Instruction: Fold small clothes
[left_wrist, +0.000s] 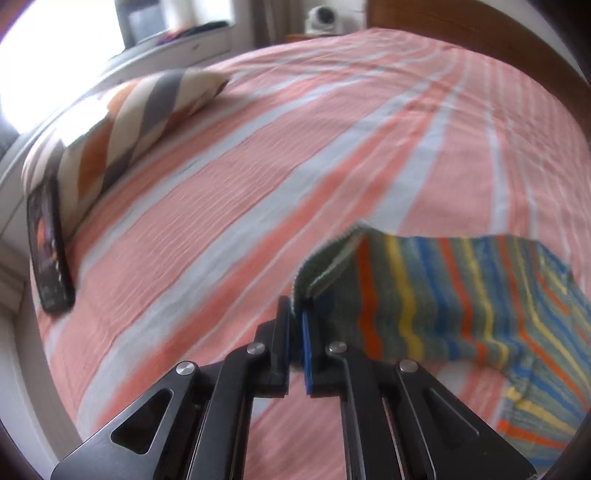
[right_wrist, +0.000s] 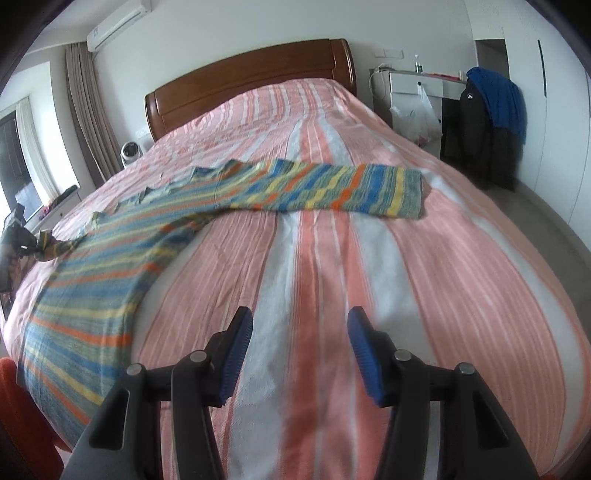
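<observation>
A striped knit sweater (right_wrist: 110, 266) in blue, green, yellow and orange lies spread on the bed, one sleeve (right_wrist: 332, 188) stretched out to the right. My left gripper (left_wrist: 297, 306) is shut on the cuff of the other sleeve (left_wrist: 424, 295) and holds it lifted a little off the bedspread. That gripper also shows at the far left of the right wrist view (right_wrist: 22, 240), gripping the sleeve end. My right gripper (right_wrist: 301, 328) is open and empty above the bedspread, to the right of the sweater's body.
The bed has a pink and white striped bedspread (right_wrist: 406, 277) and a wooden headboard (right_wrist: 251, 77). A striped pillow (left_wrist: 122, 125) and a black phone (left_wrist: 48, 243) lie at the bed's left edge. A chair with clothes (right_wrist: 491, 122) and a white desk (right_wrist: 417, 85) stand at the right.
</observation>
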